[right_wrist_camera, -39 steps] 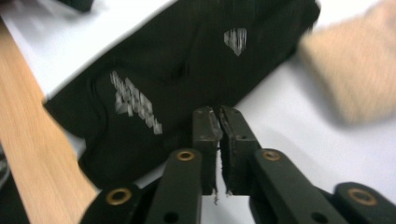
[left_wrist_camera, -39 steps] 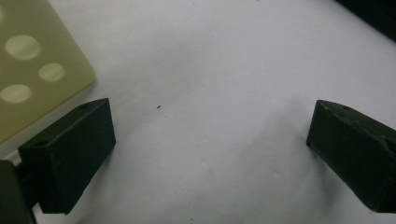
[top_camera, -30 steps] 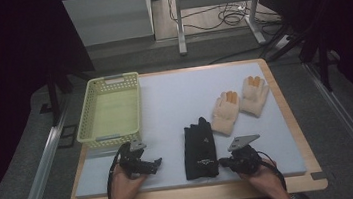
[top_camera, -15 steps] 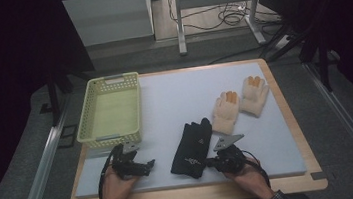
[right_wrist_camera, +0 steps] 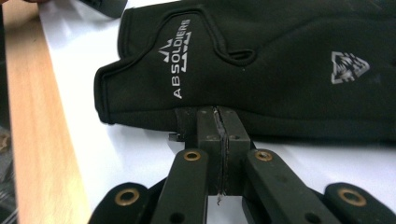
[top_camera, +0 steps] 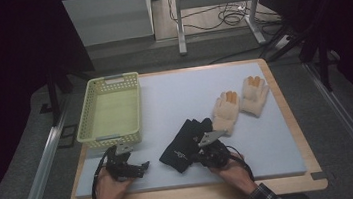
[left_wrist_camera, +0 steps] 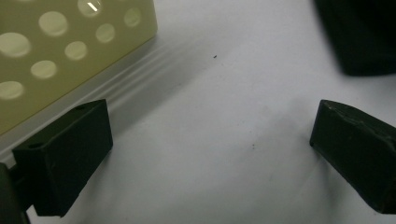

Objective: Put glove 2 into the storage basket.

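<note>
Right tool [top_camera: 205, 152] pressed together on the near edge of the black fabric glove with white printed logo [right_wrist_camera: 261, 60]; in the right gripper view the pads meet on a thin fold of its hem. The glove lies flat on the white foam-covered counter [top_camera: 178, 91], near the front edge, between the two hands, angled toward the pale yellow perforated plastic basket [top_camera: 112, 109]. Left tool [left_wrist_camera: 210, 154] spread wide and holding nothing, low over bare counter just beside the basket's near wall. Risks, as judged: the pinch takes only the hem, so a quick pull could let the fabric slip out; dragged flat, the glove may bunch or fold on the foam; a lift could leave it dangling and snagging the basket rim. A pair of cream knitted gloves with orange fingertips [top_camera: 240, 103] lies close to the black glove's fingers and could be nudged. Counter has a wooden border; dark room, cables on the floor behind.
</note>
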{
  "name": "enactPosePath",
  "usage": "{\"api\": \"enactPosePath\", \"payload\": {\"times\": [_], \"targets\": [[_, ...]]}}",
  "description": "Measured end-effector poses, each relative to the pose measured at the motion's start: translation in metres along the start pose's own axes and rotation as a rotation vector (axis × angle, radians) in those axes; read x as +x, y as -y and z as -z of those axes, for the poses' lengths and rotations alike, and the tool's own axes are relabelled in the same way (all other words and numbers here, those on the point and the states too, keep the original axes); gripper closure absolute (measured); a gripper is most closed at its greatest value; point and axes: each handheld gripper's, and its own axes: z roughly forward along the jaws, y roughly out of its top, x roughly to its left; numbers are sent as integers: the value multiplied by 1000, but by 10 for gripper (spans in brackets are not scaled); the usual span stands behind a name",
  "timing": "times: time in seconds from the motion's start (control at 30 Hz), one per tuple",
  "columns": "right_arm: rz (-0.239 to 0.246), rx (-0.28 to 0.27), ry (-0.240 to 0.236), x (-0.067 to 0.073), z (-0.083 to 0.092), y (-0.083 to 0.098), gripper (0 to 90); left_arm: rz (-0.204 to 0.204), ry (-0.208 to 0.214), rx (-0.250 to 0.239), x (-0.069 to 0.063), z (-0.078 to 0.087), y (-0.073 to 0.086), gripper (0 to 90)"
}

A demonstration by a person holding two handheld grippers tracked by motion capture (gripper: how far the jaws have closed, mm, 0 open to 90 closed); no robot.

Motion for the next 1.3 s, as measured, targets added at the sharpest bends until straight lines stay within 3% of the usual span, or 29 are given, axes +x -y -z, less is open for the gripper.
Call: {"api": "enactPosePath", "payload": {"times": [0.3, 0.5, 0.67, 0.8, 1.03, 1.3], "targets": [[24, -5, 25, 1, -22, -19, 879, 2, 8, -2, 1, 0, 1, 0], [39, -6, 30, 3, -22, -21, 854, 4, 11, -2, 2, 0, 1, 0], [48, -25, 41, 1, -4, -16, 772, 7, 12, -3, 1, 0, 1, 0], [59, -24, 108, -10, 18, -7, 660, 6, 12, -3, 1, 0, 1, 0], [-15, -41, 201, -40, 57, 18, 450, -5, 16, -1, 0, 1, 0, 11], [-67, -42, 320, -71, 87, 47, 260, -58, 108, -14, -15, 2, -16, 0]]}}
